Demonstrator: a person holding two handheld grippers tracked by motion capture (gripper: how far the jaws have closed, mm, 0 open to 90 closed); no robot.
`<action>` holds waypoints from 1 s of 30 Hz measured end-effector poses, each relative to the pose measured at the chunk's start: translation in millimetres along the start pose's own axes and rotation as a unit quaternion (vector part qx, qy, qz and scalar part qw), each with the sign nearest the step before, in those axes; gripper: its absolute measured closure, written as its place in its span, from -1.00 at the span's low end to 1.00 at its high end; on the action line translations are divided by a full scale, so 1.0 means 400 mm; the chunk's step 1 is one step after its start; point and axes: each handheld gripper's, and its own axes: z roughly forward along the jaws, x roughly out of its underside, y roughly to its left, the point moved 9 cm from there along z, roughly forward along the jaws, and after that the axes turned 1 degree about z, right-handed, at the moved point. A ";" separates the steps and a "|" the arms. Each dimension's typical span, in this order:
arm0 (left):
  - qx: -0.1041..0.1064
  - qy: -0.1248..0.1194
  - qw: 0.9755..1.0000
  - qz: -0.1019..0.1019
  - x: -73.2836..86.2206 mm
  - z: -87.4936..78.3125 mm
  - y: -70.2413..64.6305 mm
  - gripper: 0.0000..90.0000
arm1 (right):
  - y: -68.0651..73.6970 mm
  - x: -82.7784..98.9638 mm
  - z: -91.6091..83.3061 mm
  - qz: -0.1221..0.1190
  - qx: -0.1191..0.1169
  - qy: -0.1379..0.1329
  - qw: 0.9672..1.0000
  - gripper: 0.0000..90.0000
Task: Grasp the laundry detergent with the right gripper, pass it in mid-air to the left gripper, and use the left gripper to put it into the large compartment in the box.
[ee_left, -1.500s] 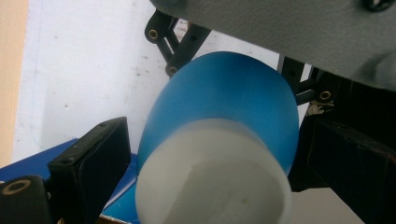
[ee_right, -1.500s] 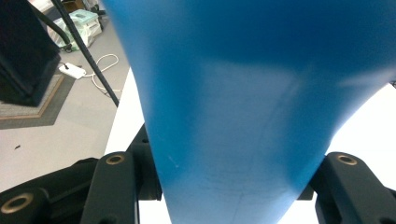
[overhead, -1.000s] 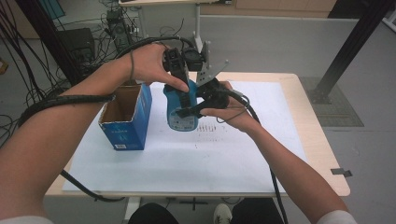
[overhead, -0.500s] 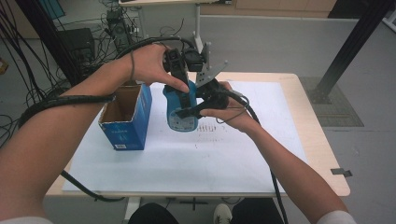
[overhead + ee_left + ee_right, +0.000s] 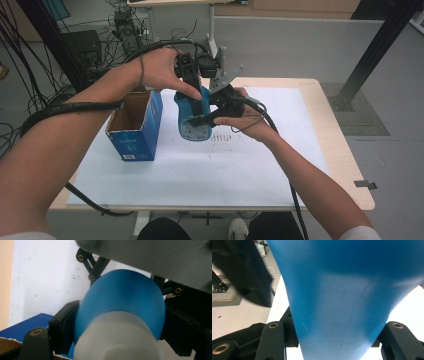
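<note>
Table [image 5: 300, 165] spans frame centre; open box [image 5: 134, 125] stands at centre left. Bottle [image 5: 192, 122], blue with white cap [image 5: 117, 337], is held above the table, centre frame. Right gripper [image 5: 212, 117] is clamped on the body. Left gripper [image 5: 197, 102] jaws have just been closing on the neck, pads touching. Judged mid-task: bottle secured, cap still on; uncapping or boxing remains

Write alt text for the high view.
Over a white-covered table, two hand-held grippers meet on a blue bottle: the right gripper is clamped on its body, and the left gripper has just been closing on its top. An open blue cardboard box stands on the table beside the bottle.
</note>
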 end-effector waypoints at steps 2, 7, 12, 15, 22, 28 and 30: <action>0.004 0.000 1.000 -0.002 0.002 -0.001 0.001 -0.30 | 0.003 0.001 0.002 -0.003 -0.001 0.002 1.000 -0.02; 0.002 0.011 1.000 0.001 0.005 0.004 -0.002 -0.29 | 0.001 0.002 0.007 -0.013 0.005 0.003 1.000 -0.02; 0.002 0.011 1.000 0.001 0.006 0.007 -0.003 -0.27 | 0.003 0.005 0.009 -0.014 0.005 0.007 1.000 -0.02; 0.001 0.014 1.000 0.002 0.007 0.008 -0.003 -0.26 | 0.000 0.003 0.012 -0.025 0.005 0.004 1.000 -0.02; -0.001 0.013 1.000 0.002 0.004 0.013 -0.004 -0.26 | 0.000 0.007 0.013 -0.026 0.004 0.007 1.000 -0.02; 0.002 0.017 1.000 0.003 0.004 0.014 -0.004 -0.25 | 0.001 0.009 0.013 -0.026 0.003 0.008 1.000 -0.02; 0.001 0.018 1.000 0.003 0.003 0.013 -0.005 -0.25 | 0.001 0.009 0.013 -0.026 0.002 0.007 1.000 -0.02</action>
